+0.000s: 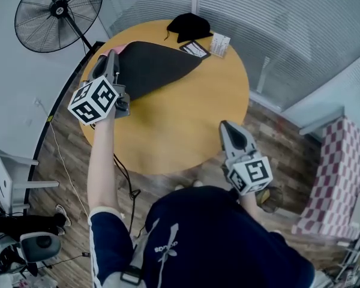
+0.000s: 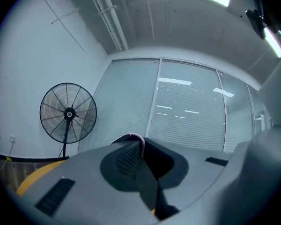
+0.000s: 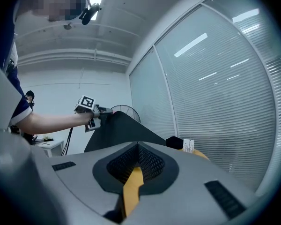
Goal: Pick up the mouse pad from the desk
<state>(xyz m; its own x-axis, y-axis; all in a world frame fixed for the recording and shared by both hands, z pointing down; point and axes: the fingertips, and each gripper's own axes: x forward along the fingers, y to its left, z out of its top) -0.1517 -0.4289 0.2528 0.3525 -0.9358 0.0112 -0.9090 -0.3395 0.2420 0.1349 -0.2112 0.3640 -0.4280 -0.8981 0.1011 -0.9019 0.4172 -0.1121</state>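
Observation:
The black mouse pad (image 1: 159, 68), pink along its underside edge, hangs lifted above the round yellow table (image 1: 186, 125), sloping down toward the far side. My left gripper (image 1: 113, 57) is shut on its near left corner. In the left gripper view the pad's pink-rimmed edge (image 2: 132, 139) is pinched between the jaws of this gripper (image 2: 141, 150). The right gripper view shows the raised pad (image 3: 119, 130) held out from the left hand. My right gripper (image 1: 229, 128) hovers at the table's near right edge, its jaws together on nothing (image 3: 138, 146).
At the table's far side lie a black cap (image 1: 189, 26), a dark card (image 1: 195, 49) and a small white box (image 1: 219, 44). A standing fan (image 1: 59, 11) is at the far left. A glass wall with blinds runs behind. Cables trail on the wooden floor at the left.

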